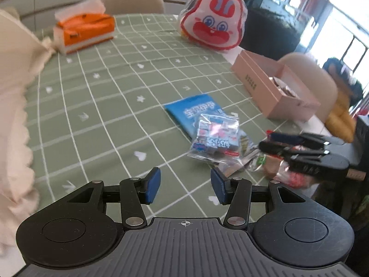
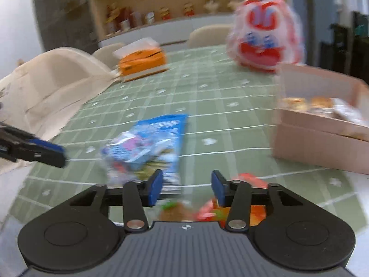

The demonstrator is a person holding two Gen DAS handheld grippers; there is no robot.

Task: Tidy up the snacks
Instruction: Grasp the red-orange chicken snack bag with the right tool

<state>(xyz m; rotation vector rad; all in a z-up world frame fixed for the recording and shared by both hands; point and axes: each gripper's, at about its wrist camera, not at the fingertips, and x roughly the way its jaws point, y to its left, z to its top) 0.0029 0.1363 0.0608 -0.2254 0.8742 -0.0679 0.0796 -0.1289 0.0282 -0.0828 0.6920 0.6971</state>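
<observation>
A: Beside the pink box (image 1: 272, 87), on the side nearer both cameras, the loose snacks lie in a heap on the green checked tablecloth (image 1: 96, 106). Flat blue packet (image 1: 193, 108) closest to the box; clear bag of small cubes (image 1: 215, 136) resting partly on it; red and orange packets (image 2: 233, 207) further from the box, under the right gripper (image 2: 185, 188).

B: Claw states?

A: Left gripper (image 1: 185, 185): jaws apart, nothing between them, over bare cloth short of the clear bag. Right gripper: jaws also apart, over the red and orange packets; I see no pad pressing on anything, so not gripping.

B: Handling estimate?

A: Judgement only: all light, soft film bags. The clear bag looks crinkly and slick, its contents loose enough to shift. Take it by the sealed edge or pinch across the middle. The blue packet lies flat, so lift a corner or edge first.

B: What can't you read?

A: The right wrist view is blurred; the packets beneath that gripper are half covered by its body, so their number and kind are unclear. The pink box already holds some wrapped items, but its far end is cut off. The rabbit-face bag (image 1: 212, 18), beyond the box, has unknown contents.
</observation>
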